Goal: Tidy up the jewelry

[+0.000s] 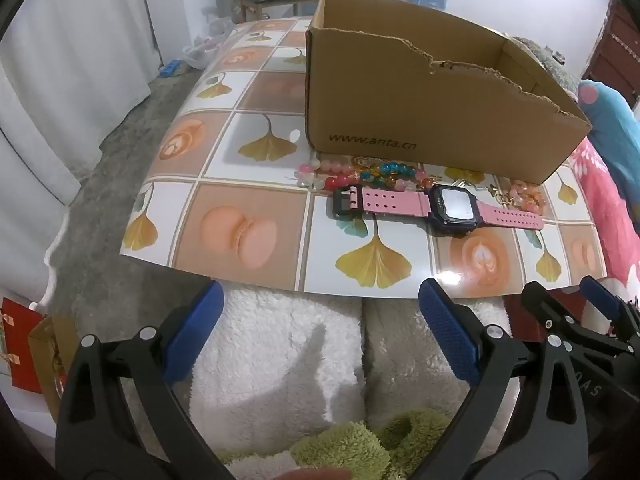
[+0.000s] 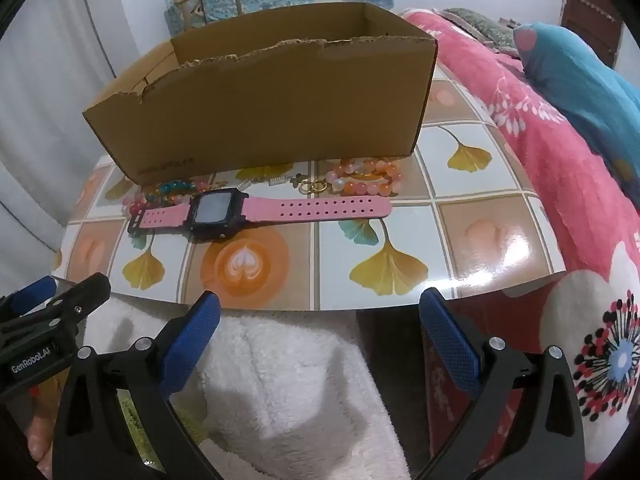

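Observation:
A pink-strapped watch (image 1: 436,206) (image 2: 256,210) with a dark square face lies flat on a tiled-pattern mat (image 1: 248,236) (image 2: 460,200). Behind it, bead bracelets lie in a row: pink and white beads (image 1: 320,174), blue and amber beads (image 1: 390,172) (image 2: 176,190), and orange beads (image 1: 526,194) (image 2: 368,178). An open torn-edged cardboard box (image 1: 420,112) (image 2: 272,120) stands just beyond them. My left gripper (image 1: 320,332) is open and empty, hanging short of the mat's near edge. My right gripper (image 2: 320,332) is open and empty too, beside the left one.
White fleece (image 1: 280,352) (image 2: 288,372) lies under both grippers. A pink floral blanket (image 2: 540,152) and a teal cushion (image 2: 580,80) lie at the right. A grey rug (image 1: 120,152) and white curtain (image 1: 60,80) are at the left. Red and gold packets (image 1: 28,352) sit lower left.

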Tool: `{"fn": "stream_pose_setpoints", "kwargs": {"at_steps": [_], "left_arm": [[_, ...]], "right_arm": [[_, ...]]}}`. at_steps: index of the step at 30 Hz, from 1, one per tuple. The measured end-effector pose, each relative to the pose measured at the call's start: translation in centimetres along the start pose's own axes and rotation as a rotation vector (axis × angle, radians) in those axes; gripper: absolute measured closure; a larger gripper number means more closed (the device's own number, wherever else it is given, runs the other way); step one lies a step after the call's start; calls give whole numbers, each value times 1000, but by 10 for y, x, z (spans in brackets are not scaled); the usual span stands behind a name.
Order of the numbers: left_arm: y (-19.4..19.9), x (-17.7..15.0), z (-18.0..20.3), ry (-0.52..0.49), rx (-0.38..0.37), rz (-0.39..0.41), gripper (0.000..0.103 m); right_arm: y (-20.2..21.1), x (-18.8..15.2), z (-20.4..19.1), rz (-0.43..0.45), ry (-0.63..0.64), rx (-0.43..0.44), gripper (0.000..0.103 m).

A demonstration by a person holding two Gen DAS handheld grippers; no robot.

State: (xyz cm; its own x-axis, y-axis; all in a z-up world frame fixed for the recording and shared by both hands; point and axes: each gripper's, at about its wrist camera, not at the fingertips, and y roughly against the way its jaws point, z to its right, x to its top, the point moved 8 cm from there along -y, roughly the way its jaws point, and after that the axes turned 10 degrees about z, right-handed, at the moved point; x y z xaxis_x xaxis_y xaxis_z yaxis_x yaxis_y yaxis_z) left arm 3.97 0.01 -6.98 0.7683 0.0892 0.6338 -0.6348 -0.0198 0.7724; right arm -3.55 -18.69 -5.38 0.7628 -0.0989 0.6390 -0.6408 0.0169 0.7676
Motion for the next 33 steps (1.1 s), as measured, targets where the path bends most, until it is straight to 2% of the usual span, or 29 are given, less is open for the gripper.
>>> {"fn": "stream_pose_setpoints", "kwargs": {"at_steps": [33], "left_arm": [[0, 1, 2, 6, -14, 7, 8]], "right_arm": [[-1, 1, 2, -2, 9, -6, 6]]}}
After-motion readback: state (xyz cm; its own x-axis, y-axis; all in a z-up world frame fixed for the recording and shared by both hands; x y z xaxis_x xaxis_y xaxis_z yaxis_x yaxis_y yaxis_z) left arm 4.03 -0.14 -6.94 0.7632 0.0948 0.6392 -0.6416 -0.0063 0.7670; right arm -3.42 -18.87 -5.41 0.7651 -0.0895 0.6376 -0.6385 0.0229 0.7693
